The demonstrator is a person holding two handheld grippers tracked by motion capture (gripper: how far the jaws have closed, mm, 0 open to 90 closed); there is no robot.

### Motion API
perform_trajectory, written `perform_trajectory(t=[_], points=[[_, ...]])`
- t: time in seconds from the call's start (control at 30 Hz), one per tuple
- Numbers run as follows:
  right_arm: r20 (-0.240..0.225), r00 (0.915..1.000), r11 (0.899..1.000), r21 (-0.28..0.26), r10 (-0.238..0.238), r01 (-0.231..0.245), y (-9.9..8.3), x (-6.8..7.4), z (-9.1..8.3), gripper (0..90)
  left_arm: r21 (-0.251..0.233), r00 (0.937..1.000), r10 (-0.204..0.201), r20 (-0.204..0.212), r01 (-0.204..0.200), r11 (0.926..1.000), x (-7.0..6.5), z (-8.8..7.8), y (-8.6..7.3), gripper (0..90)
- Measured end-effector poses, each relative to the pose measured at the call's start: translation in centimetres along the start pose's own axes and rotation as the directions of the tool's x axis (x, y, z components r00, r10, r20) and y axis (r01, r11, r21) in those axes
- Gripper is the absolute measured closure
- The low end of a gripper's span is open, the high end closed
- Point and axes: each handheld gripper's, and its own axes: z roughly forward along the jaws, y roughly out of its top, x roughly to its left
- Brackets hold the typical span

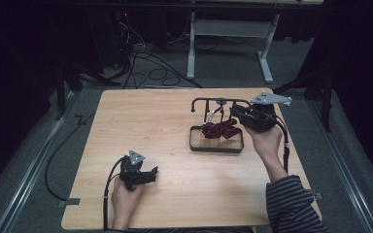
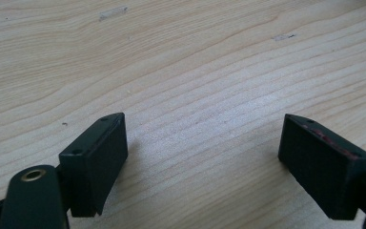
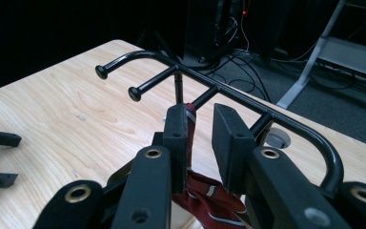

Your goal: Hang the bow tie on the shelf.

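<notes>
Wooden table [image 1: 165,126], floor cables [image 1: 145,63]

Both grippers are black, each with a grey three-cornered plate on top and a black cable behind. The left gripper [image 1: 151,171] has blocky pads [image 2: 97,157] with small screw holes and a brass-ringed hole. The right gripper [image 3: 205,138] has similar brass rings. The right sleeve [image 1: 291,204] is dark with thin light stripes.

No readable text, label or number appears anywhere.
</notes>
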Motion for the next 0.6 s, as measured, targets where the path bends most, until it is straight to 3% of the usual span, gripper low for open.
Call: perform_trajectory(t=[0.6], points=[[-0.024,0.9988,0.999,0.001,0.044,-0.044,-2.0,-0.9,-1.4,69.6,0.0,1.0,-0.001,0.0,0.001,1.0,0.0,0.0,0.0,17.2]])
